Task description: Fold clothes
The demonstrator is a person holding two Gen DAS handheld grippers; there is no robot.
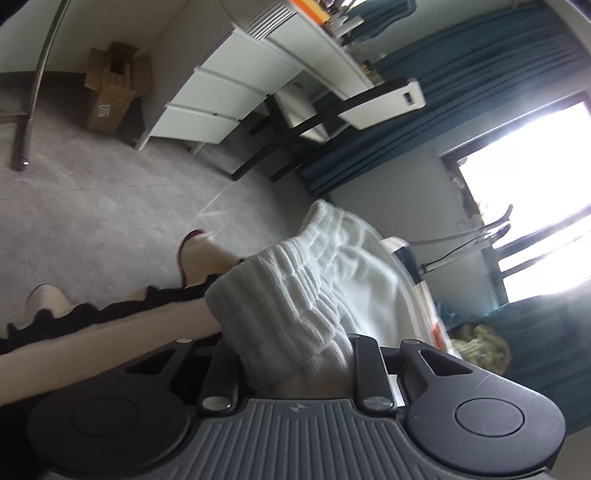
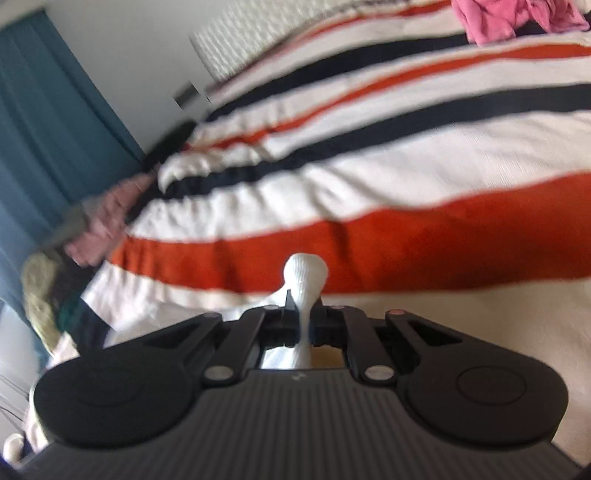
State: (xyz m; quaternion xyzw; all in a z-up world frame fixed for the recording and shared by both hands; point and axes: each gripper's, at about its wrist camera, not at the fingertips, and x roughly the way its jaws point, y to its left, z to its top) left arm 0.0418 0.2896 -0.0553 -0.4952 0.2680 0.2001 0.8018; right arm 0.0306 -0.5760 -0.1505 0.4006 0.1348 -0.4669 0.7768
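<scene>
A white garment with a ribbed elastic waistband (image 1: 291, 295) hangs in the air in the left wrist view, above the grey floor. My left gripper (image 1: 295, 354) is shut on its bunched waistband; the fingertips are hidden under the cloth. My right gripper (image 2: 303, 314) is shut on a thin pinch of the same white cloth (image 2: 306, 275), which pokes out past the fingers. It is held just above the striped bedspread (image 2: 406, 184).
A pink garment (image 2: 517, 18) lies at the bed's far end, and more clothes (image 2: 99, 225) are piled at its left edge. The person's leg and slippered foot (image 1: 199, 254) stand on the floor. A white dresser (image 1: 229, 92), chair (image 1: 306, 122), cardboard box (image 1: 110, 88) and window (image 1: 524, 206) lie beyond.
</scene>
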